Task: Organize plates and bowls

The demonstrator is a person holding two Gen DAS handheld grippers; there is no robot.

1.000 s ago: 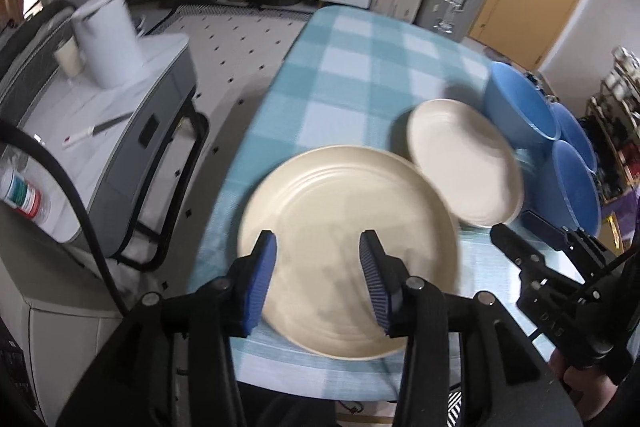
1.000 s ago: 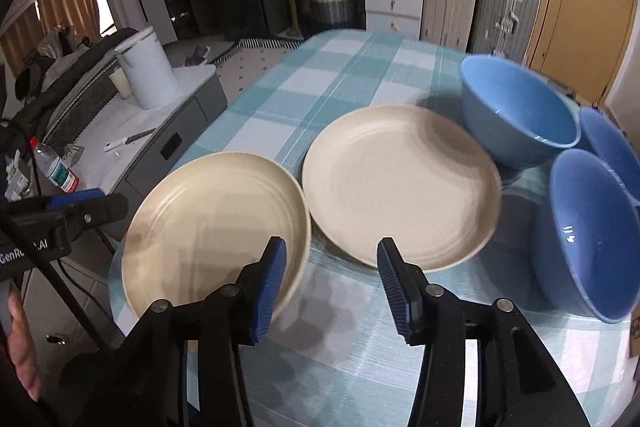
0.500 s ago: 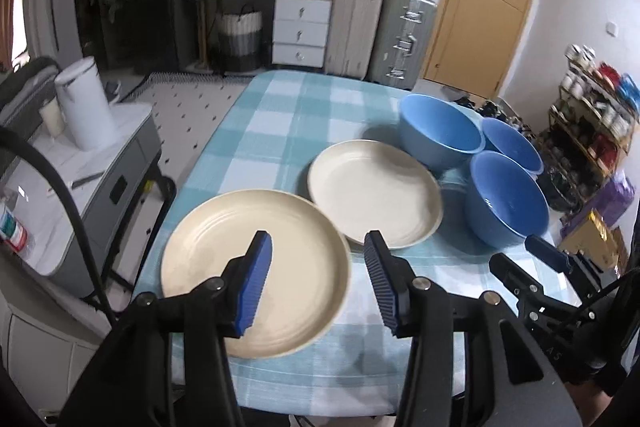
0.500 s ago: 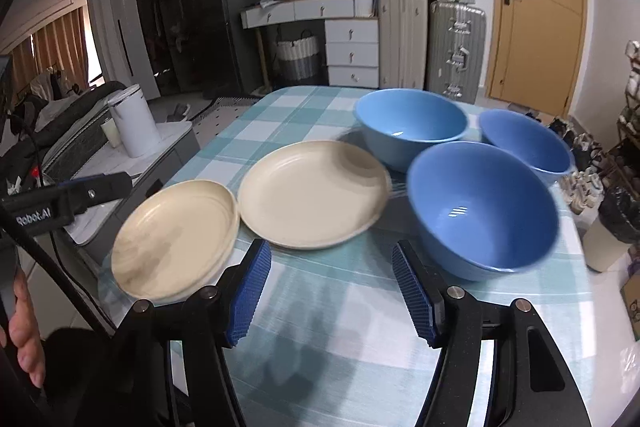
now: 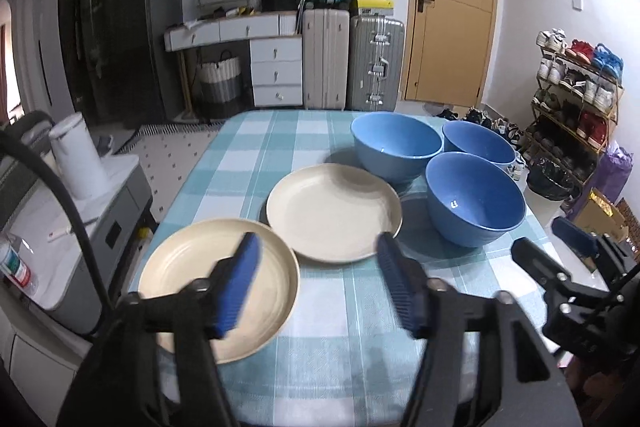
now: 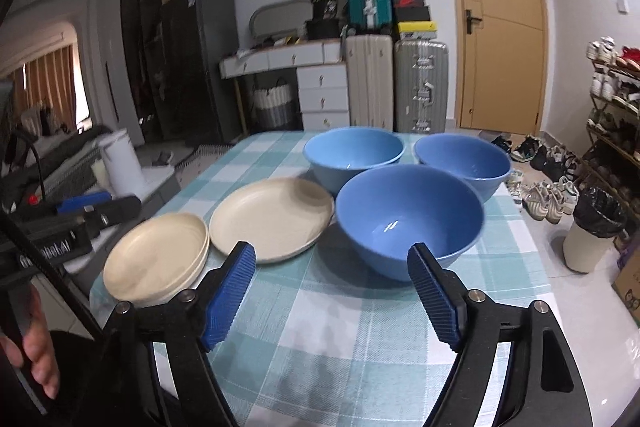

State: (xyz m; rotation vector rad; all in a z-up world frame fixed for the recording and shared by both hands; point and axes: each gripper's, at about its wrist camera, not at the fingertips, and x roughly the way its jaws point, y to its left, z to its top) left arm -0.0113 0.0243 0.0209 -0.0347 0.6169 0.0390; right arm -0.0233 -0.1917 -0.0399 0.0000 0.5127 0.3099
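My left fingers (image 5: pixel 318 285): just spread, empty.
My right fingers (image 6: pixel 332 297): likewise.
Bowl ahead (image 6: pixel 409 217): probably slick, breakable; pinch rim.

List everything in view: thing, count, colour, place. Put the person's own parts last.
plates: two, cream, side by side on the table's left half; none stacked as far as shows.
bowls: three, blue, clustered on the table's right half, upright, all empty.
table: one, teal-and-white checked cloth, centre.
suitcases: three, beige and silver standing, teal on top, far wall.
drawer unit: one, white, beside the suitcases.
door: one, tan, shut.
shoe rack: one, full, right wall.
bin: one, white with black liner, right floor.
white jug: one, on the grey side cabinet, left.
left gripper: blue pads, open, holding nothing.
right gripper: blue pads, open, holding nothing.
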